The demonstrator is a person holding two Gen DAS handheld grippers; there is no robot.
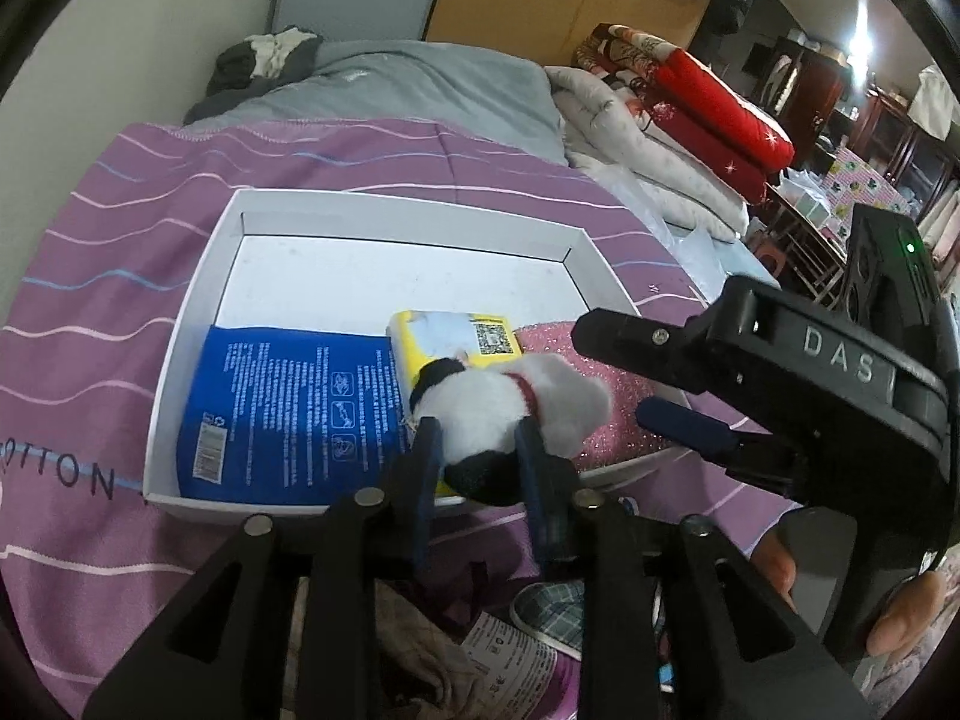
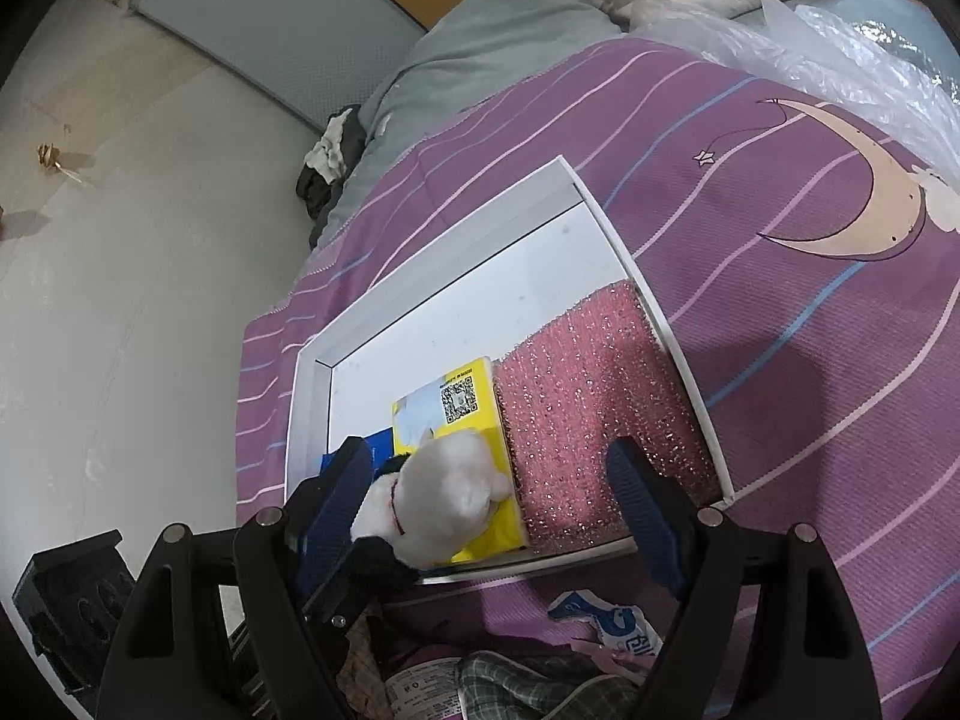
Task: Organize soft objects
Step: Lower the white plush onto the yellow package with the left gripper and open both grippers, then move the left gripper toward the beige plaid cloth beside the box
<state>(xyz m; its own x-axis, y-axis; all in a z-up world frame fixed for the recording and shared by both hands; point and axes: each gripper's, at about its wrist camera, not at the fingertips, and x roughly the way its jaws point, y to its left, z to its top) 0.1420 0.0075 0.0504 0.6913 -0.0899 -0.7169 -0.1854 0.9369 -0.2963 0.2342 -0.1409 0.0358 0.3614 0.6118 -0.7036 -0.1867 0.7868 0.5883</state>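
A white shallow box lies on the purple striped bedspread. Inside it are a blue packet, a yellow packet and a pink glittery sponge. My left gripper is shut on a black-and-white plush toy, held over the yellow packet at the box's near edge. My right gripper is open, its fingers either side of the plush and the pink sponge; it also shows in the left wrist view.
Folded quilts and a red pillow lie at the bed's far right. Clear plastic wrap sits on the bed beyond the box. A slipper and cloth lie on the floor beside the bed.
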